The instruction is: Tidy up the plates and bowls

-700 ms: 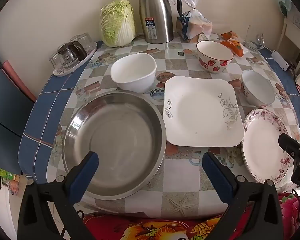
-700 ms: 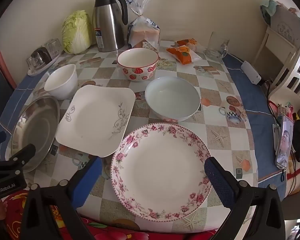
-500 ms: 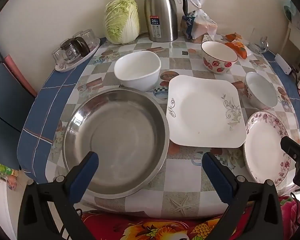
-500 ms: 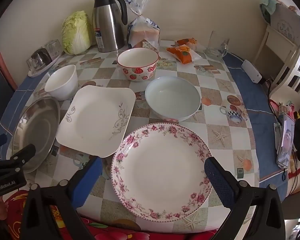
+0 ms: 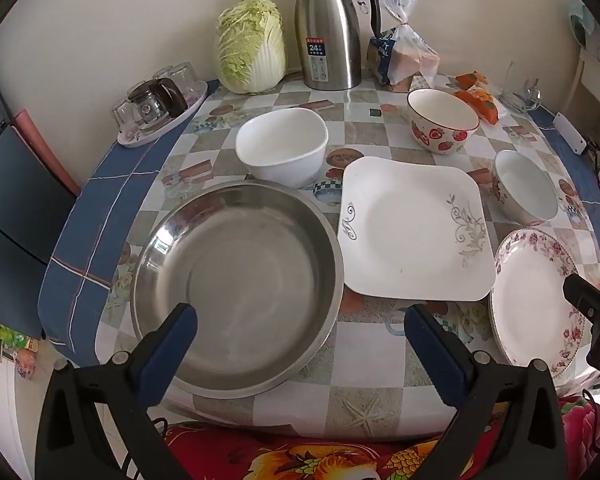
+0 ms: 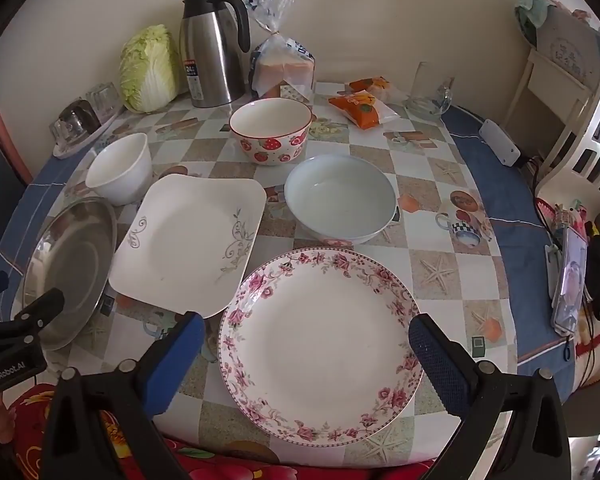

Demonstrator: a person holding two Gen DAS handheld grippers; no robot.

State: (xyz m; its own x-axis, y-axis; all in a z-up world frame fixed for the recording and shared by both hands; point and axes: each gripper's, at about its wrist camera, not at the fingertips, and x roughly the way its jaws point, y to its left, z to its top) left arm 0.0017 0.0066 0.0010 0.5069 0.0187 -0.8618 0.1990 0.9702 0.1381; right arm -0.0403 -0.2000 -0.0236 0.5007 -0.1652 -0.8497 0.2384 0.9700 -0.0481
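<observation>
**Both grippers wide open above a table of plates and bowls**

In the left wrist view, the left gripper [image 5: 300, 340] fills the bottom of the frame, its blue-padded jaws spread wide with nothing between them. Above its left finger, at lower left of centre, lies the steel basin [image 5: 236, 284]. Just behind it, upper centre, stands the white bowl [image 5: 282, 146], close to the basin's far rim. To the right, at mid-frame, the square plate [image 5: 414, 232] lies flat; its near right corner meets the rim of the floral plate [image 5: 534, 300] at lower right. Above that plate sits the pale bowl [image 5: 524, 186], and further up the strawberry bowl [image 5: 442, 120].

In the right wrist view, the right gripper [image 6: 306, 360] is likewise fully open and empty, its fingers straddling the floral plate [image 6: 320, 344] from above at bottom centre, not touching it. At the left edge is the steel basin [image 6: 70, 264], then the white bowl [image 6: 118, 168] at upper left, the square plate [image 6: 188, 244] left of centre, the strawberry bowl [image 6: 270, 132] at upper centre, and the pale bowl [image 6: 340, 204] just right of centre, all resting on the checked table [image 6: 436, 276].
</observation>
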